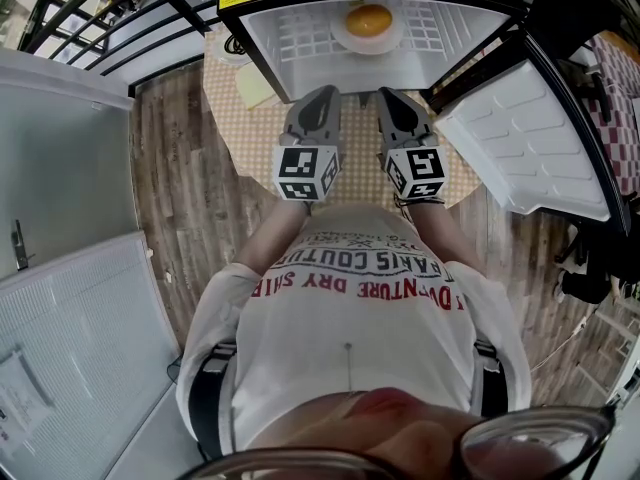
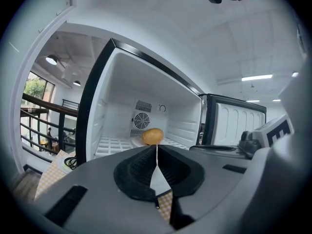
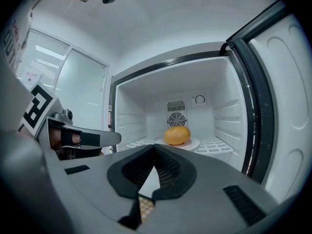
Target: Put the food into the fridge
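An orange round food [image 1: 369, 18] lies on a white plate [image 1: 345, 40] on the wire shelf inside the open small fridge [image 1: 300, 38]. My left gripper [image 1: 326, 94] and right gripper [image 1: 386, 96] hover side by side just in front of the fridge opening, both shut with nothing between their jaws. In the left gripper view the left gripper [image 2: 157, 149] points at the food [image 2: 152, 136] from a short distance. Seen from the right gripper [image 3: 155, 149], the food [image 3: 177, 135] sits on its plate [image 3: 193, 144] below the fan grille.
The fridge door [image 1: 520, 138] stands swung open on the right. The fridge rests on a checkered cloth [image 1: 240, 128] with a yellow note [image 1: 255, 88] and a cable [image 2: 73, 162]. A black railing [image 1: 90, 18] runs at the back left, white panels [image 1: 60, 168] at left.
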